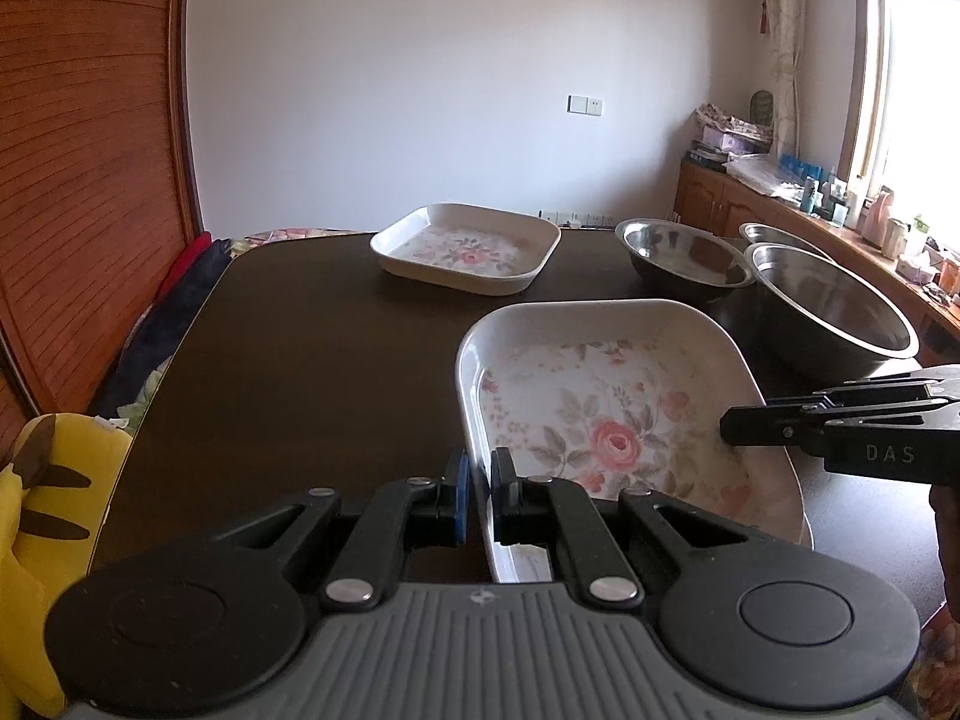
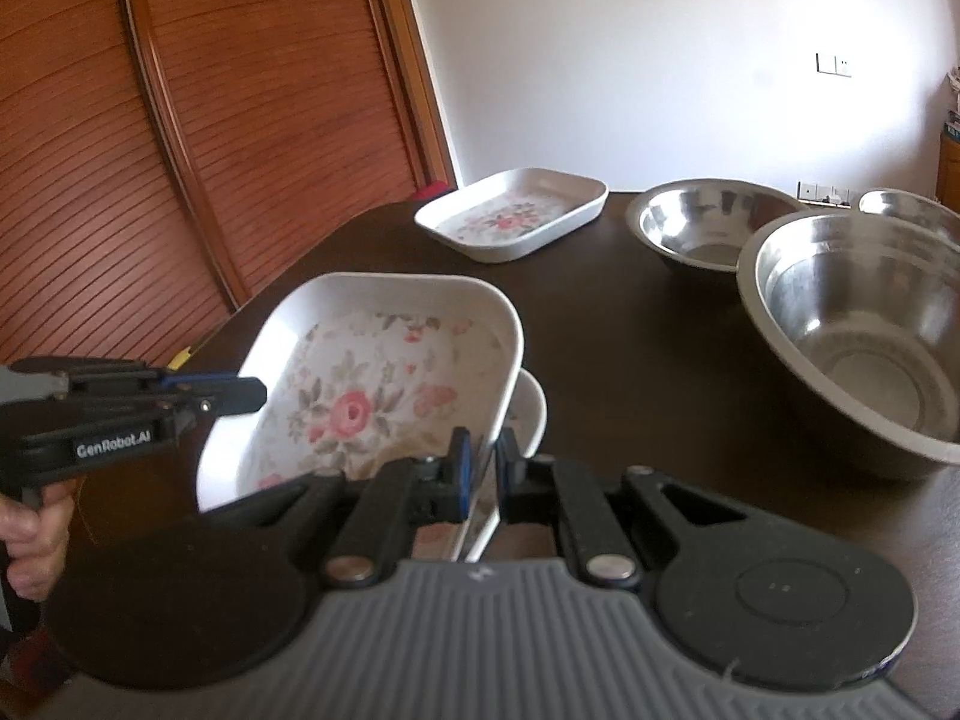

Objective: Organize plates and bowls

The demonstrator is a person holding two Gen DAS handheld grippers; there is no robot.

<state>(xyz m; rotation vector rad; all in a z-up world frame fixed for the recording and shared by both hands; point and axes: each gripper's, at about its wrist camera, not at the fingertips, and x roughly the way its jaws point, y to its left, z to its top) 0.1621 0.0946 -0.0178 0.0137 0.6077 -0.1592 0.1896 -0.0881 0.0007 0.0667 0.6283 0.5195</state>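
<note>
A flowered plate (image 2: 384, 384) is held up over the near part of the dark worktop (image 1: 300, 348), tilted, with a hand-held gripper on each side. The left hand-held gripper (image 1: 478, 495) is clamped on the plate's left rim. The right hand-held gripper (image 2: 480, 480) is clamped on its right rim. Just under the held plate, the edge of a second plate (image 2: 534, 414) can be seen in the right wrist view. A third plate (image 1: 465, 247) sits near the far edge of the worktop. Three steel bowls are by the right edge: a big bowl (image 2: 858, 330), a middle bowl (image 2: 708, 228) and a small bowl (image 2: 912, 207) behind them.

What could go wrong: the plate is held only by thin rims, so it could slip out if one side is pulled harder than the other. If it is let go while tilted, it could bang on the plate below and chip, or slide off it. The big bowl is near and could be bumped by the right hand-held gripper.

What is hard to see: most of the second plate is hidden under the held one, so it cannot be told if the two are touching. The small bowl is mostly hidden behind the big bowl. The near edge of the worktop is covered by the gripper bodies.
</note>
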